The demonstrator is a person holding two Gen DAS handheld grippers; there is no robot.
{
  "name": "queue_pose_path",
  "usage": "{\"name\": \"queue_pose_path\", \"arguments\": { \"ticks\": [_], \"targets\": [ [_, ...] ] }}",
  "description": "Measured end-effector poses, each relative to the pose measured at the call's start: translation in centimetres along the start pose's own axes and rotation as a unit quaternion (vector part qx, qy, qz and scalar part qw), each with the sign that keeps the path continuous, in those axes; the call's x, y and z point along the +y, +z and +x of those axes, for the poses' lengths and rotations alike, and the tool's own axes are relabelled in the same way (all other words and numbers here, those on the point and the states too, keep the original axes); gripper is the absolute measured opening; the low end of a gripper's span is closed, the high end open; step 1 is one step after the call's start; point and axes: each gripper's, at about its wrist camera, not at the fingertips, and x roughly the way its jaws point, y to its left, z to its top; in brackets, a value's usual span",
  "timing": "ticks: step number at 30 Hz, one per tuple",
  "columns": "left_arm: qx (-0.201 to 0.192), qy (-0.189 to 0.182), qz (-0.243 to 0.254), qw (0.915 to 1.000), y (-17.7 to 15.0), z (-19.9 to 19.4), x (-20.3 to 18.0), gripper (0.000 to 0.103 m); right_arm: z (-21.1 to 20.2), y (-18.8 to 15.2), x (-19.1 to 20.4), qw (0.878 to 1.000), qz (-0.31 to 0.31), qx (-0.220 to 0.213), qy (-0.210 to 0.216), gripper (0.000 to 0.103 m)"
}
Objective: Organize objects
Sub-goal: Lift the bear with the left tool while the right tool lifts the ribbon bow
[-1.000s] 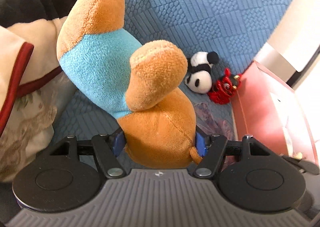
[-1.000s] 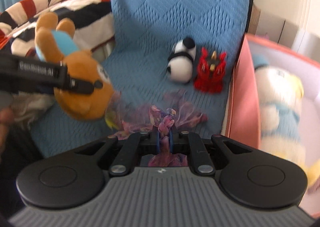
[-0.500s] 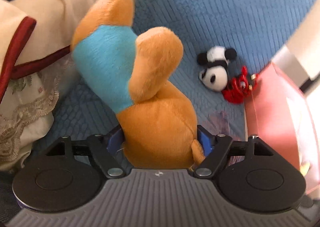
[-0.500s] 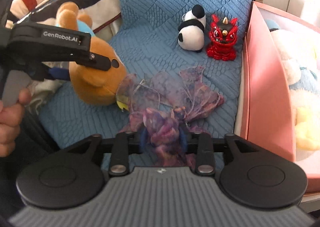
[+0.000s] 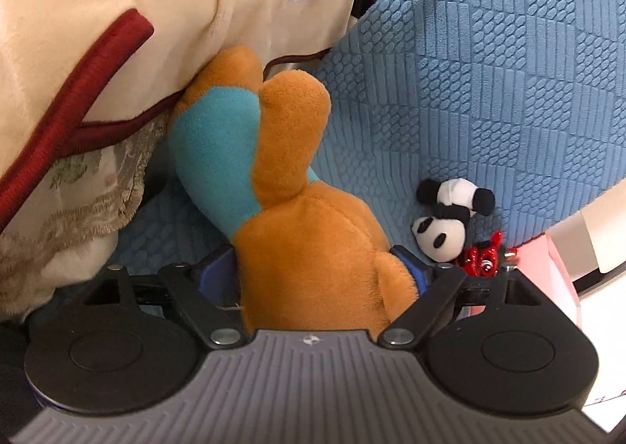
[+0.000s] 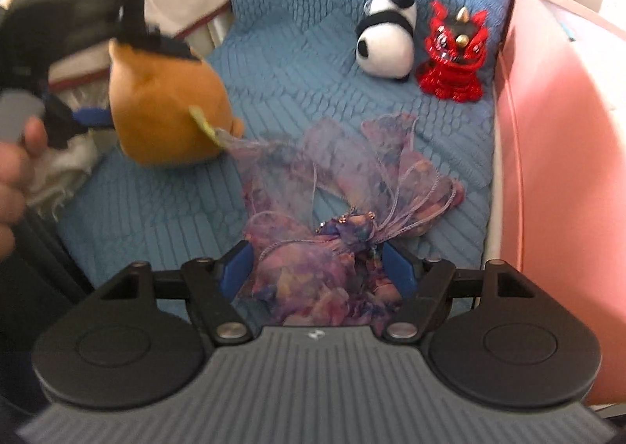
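Left gripper (image 5: 326,279) is clamped round the fat lower end of the orange plush (image 5: 309,248), blue pads pressed into both sides; its long axis runs away from the tongs toward 11 o'clock, ears and teal patch nosing into the cream blanket (image 5: 78,64). Right gripper (image 6: 313,271) has its fingers spread apart, with the purple organza pouch (image 6: 336,240) lying between them; looks loosely bracketed, not squeezed, can't tell if the pads touch it. The pouch's ruffled mouth and cords trail off toward 1 o'clock on the blue cushion (image 6: 297,64). Further out at 1 o'clock sit the panda (image 6: 387,40) and red lion figurine (image 6: 452,52) side by side; the pink box (image 6: 555,170) wall is at 3 o'clock, so the right hand is nearer to it. My guess is everything ends up there.
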Motion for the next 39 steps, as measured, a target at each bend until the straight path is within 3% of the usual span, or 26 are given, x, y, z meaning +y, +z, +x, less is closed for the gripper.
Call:
{"name": "queue_pose_path", "arguments": {
  "ticks": [3, 10, 13, 15, 18, 21, 27, 39],
  "targets": [
    [0.001, -0.003, -0.015, 0.9999, 0.3, 0.5, 0.3, 0.092, 0.3, -0.1, 0.3, 1.000, -0.007, -0.005, -0.025, 0.074],
    [0.029, -0.029, -0.050, 0.9979, 0.4, 2.2, 0.9, 0.093, 0.7, -0.1, -0.1, 1.000, -0.001, 0.001, -0.030, 0.071],
    [0.049, -0.041, -0.057, 0.9963, 0.3, 3.1, 1.0, 0.093, 0.4, 0.0, -0.2, 1.000, 0.006, -0.003, -0.029, 0.063],
    [0.058, -0.043, -0.058, 0.9957, 0.2, 3.6, 0.8, 0.093, 0.4, 0.1, -0.1, 1.000, 0.010, -0.006, -0.028, 0.051],
    [0.059, -0.034, -0.039, 0.9969, 0.1, 3.8, 0.2, 0.093, 0.5, 0.4, -0.5, 0.999, 0.023, -0.009, -0.025, 0.036],
    [0.059, -0.027, -0.016, 0.9977, -0.1, 3.6, -0.5, 0.092, 0.5, 0.6, -1.2, 0.999, 0.045, -0.013, -0.014, 0.030],
    [0.062, 0.000, 0.053, 0.9967, -0.5, 2.5, -1.9, 0.089, 0.0, 0.6, -1.7, 0.997, 0.072, -0.022, -0.016, 0.028],
    [0.067, -0.004, 0.101, 0.9926, -2.8, -1.8, -1.4, 0.084, -3.3, 1.9, -2.1, 0.994, 0.104, -0.022, 0.015, 0.016]
  ]
}}
